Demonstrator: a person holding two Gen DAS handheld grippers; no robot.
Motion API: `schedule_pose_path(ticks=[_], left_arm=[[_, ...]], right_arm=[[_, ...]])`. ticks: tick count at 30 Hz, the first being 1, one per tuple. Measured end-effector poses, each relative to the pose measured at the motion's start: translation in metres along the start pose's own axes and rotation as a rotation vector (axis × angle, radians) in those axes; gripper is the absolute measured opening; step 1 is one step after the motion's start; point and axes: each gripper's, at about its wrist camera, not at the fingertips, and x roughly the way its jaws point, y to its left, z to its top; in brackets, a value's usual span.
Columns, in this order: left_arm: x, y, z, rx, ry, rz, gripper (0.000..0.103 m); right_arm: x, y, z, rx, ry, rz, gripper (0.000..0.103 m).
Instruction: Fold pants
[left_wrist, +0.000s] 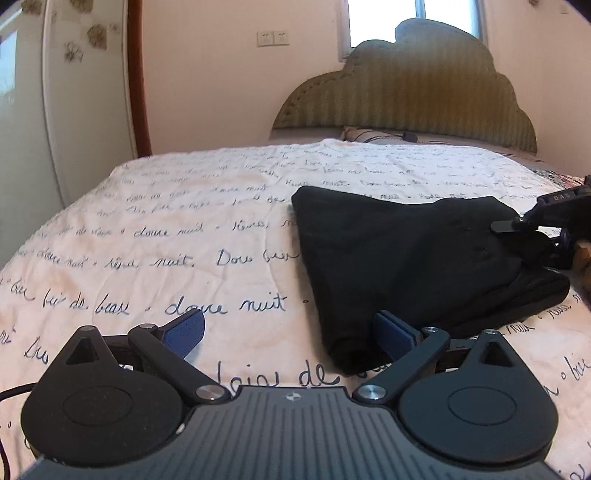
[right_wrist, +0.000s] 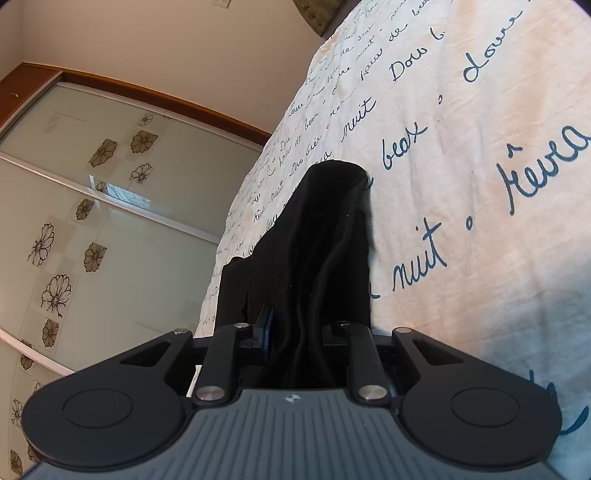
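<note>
Now my right gripper (right_wrist: 295, 332) clenched on the black pants (right_wrist: 317, 236), right pad hidden by cloth, my left gripper (left_wrist: 291, 334) wide apart, holding nothing, near the pants' corner on the bedspread (left_wrist: 166, 229).

free: bedspread (left_wrist: 166, 221) left of pants (left_wrist: 406, 258) | blocked: right claw (left_wrist: 524, 221) at pants' right edge

On my left wrist feed, the cream cotton bedspread (left_wrist: 184, 221) is printed all over with dark blue handwritten French script. I can read "douce nuit" twice, toward 9 o'clock and lower centre, plus "nuit." and "de" near the bottom. At 3 o'clock, the small black housing of the other gripper (left_wrist: 557, 201) carries white letters that look like "DAS". On my right wrist feed the same bedspread (right_wrist: 480, 184) shows "nuit" twice; the other words are unclear.
</note>
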Motion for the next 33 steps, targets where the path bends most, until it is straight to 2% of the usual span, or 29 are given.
schedule_pose_path(ticks=[2, 4, 6, 9, 14, 18, 21, 23, 26, 29, 30, 33], left_arm=[[0.000, -0.001, 0.005, 0.010, 0.028, -0.040, 0.089], [-0.004, -0.006, 0.006, 0.013, 0.041, -0.102, 0.088], [-0.002, -0.016, 0.005, 0.048, 0.045, -0.130, 0.090], [0.006, -0.030, -0.002, 0.102, 0.075, -0.105, 0.090], [0.012, -0.027, -0.002, 0.066, 0.093, -0.058, 0.086], [0.006, -0.011, 0.004, -0.016, 0.095, -0.076, 0.075], [0.002, 0.003, 0.007, -0.098, 0.102, -0.081, 0.057], [0.004, 0.009, 0.005, -0.127, 0.114, -0.073, 0.053], [0.007, 0.000, 0.001, -0.088, 0.113, -0.040, 0.052], [0.005, -0.018, 0.001, -0.009, 0.080, -0.038, 0.028], [0.005, -0.021, 0.001, 0.003, 0.077, -0.060, 0.013], [0.006, -0.025, -0.001, 0.038, 0.073, -0.047, 0.013]], right_arm=[[0.000, 0.000, 0.000, 0.001, -0.001, 0.000, 0.019], [0.000, 0.000, 0.000, 0.004, -0.002, 0.001, 0.020], [0.000, 0.000, 0.000, 0.005, -0.003, 0.001, 0.020], [0.000, 0.000, 0.000, 0.005, -0.002, 0.001, 0.020], [0.000, 0.000, 0.000, 0.007, -0.002, 0.003, 0.020], [0.000, 0.000, -0.001, 0.006, -0.002, 0.003, 0.020], [0.000, 0.000, -0.001, 0.007, -0.003, 0.003, 0.020], [0.000, 0.000, -0.001, 0.006, -0.002, 0.002, 0.020], [0.000, 0.000, -0.001, 0.007, -0.003, 0.002, 0.020], [0.000, 0.000, -0.001, 0.007, -0.003, 0.003, 0.020], [0.000, 0.000, 0.000, 0.007, -0.003, 0.003, 0.020], [0.000, 0.000, -0.001, 0.008, -0.003, 0.004, 0.020]])
